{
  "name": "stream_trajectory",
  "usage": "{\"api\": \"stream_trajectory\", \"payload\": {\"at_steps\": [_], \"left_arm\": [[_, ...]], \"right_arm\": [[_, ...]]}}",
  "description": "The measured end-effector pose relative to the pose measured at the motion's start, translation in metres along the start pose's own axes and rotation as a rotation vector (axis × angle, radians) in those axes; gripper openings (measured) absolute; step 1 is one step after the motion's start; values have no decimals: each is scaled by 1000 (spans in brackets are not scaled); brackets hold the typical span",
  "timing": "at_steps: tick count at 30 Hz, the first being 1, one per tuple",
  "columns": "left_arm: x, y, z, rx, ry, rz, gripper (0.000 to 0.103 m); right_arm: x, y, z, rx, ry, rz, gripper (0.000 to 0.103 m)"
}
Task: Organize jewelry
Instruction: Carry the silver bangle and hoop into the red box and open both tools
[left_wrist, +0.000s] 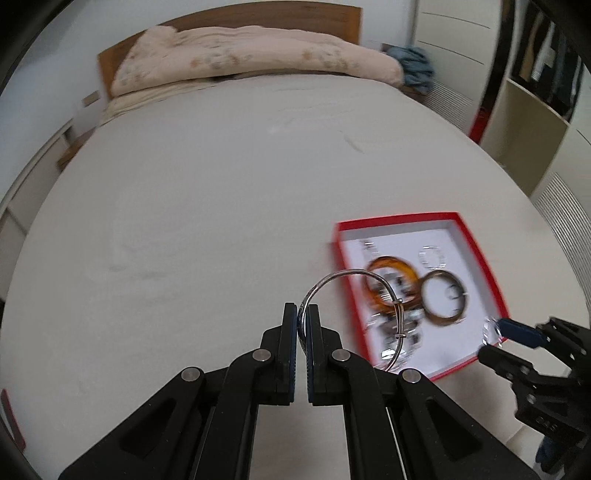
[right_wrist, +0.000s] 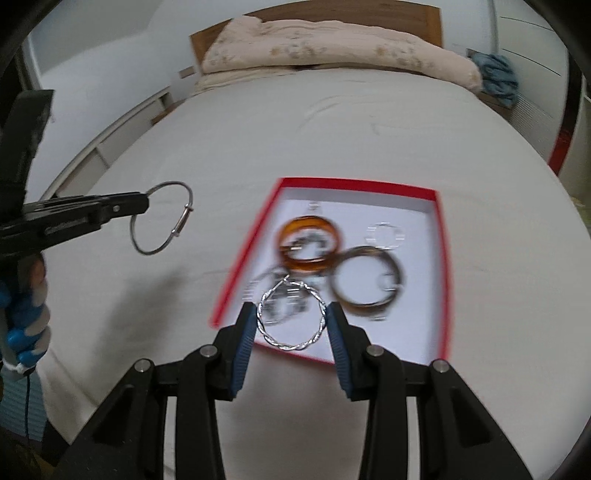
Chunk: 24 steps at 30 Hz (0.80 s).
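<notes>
Two pieces are held clear of the bed (left_wrist: 207, 192), above or beside the red box (right_wrist: 441, 280). It cannot be told whether they are being taken out or brought in.

The left gripper (left_wrist: 303, 314) has its jaws all but closed on the rim of a thin silver bangle (left_wrist: 369, 291), left of the box. The right gripper (right_wrist: 291, 321) has its jaws partly open and braced across a twisted silver hoop (right_wrist: 291, 314), over the box's near edge.

A destination must be settled next for each piece.

The box contents are blurred: an amber bangle (right_wrist: 308, 240) and a brown bangle (right_wrist: 365, 280) can be read, the smaller silver pieces cannot.
</notes>
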<state>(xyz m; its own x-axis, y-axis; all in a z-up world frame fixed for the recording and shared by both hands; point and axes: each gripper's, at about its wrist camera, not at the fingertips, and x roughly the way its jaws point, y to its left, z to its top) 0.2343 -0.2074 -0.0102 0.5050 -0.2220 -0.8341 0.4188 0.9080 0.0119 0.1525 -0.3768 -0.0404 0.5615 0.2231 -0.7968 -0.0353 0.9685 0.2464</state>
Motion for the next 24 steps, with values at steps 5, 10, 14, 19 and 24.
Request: {"api": "stream_trajectory", "payload": {"at_steps": [5, 10, 14, 19, 24], "left_arm": [[33, -41, 8, 46, 37, -41, 4], [62, -64, 6, 74, 81, -53, 4], [81, -74, 0, 88, 112, -45, 4], [98, -82, -9, 105, 140, -23, 4], [108, -80, -15, 95, 167, -13, 4]], "right_arm": [[14, -38, 3, 42, 15, -36, 37], [33, -51, 1, 53, 46, -42, 37], [45, -52, -3, 35, 71, -47, 37], [57, -52, -9, 11, 107, -66, 37], [66, -54, -15, 6, 141, -81, 37]]}}
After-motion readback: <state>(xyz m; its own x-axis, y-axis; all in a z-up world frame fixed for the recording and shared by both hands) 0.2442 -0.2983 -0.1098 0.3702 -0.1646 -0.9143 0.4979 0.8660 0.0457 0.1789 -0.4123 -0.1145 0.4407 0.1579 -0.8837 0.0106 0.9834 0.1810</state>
